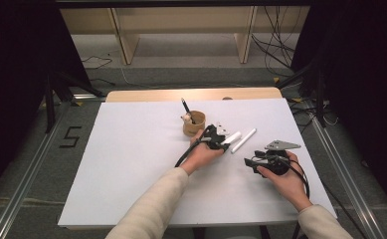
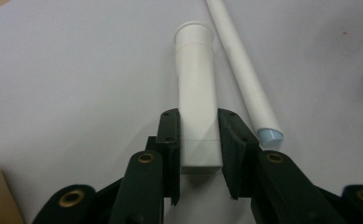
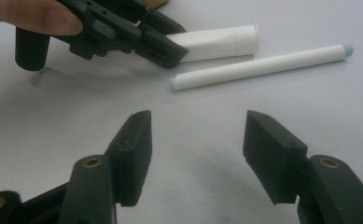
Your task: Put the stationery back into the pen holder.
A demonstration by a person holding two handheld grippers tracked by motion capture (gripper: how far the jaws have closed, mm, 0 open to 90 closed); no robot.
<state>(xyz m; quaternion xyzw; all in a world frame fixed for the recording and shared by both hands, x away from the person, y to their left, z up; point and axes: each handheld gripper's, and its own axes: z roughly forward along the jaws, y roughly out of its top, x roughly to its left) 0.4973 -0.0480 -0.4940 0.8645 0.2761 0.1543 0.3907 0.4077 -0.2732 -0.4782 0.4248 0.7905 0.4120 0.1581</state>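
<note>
On the floor beyond the table's left edge a black mark reads as the figure 5, the one piece of writing that can be read; neither white piece shows a brand or label. On the white table sheet stands one small brown cup, up and to the left of the left gripper's fingertips, with one dark pen sticking up out of it and a small pale thing beside the pen, too small to tell. The left gripper, held in the person's left hand, points right across the sheet, and its two black fingers are clamped on the squared near end of one white pen cap; the pads press both flat sides, and the cap's round open mouth sticks out well past the fingertips. Just beside the cap, on the far side of those fingers and not touching them, lies one slim white pen barrel with a pale blue end; in the right gripper view a second pale blue end shows on its other tip. So there are two white pieces, lying nearly parallel. The right gripper, in the right hand, rests on the sheet near the barrel with its two fingers spread wide and nothing between them; cap and barrel lie ahead of its fingertips.
</note>
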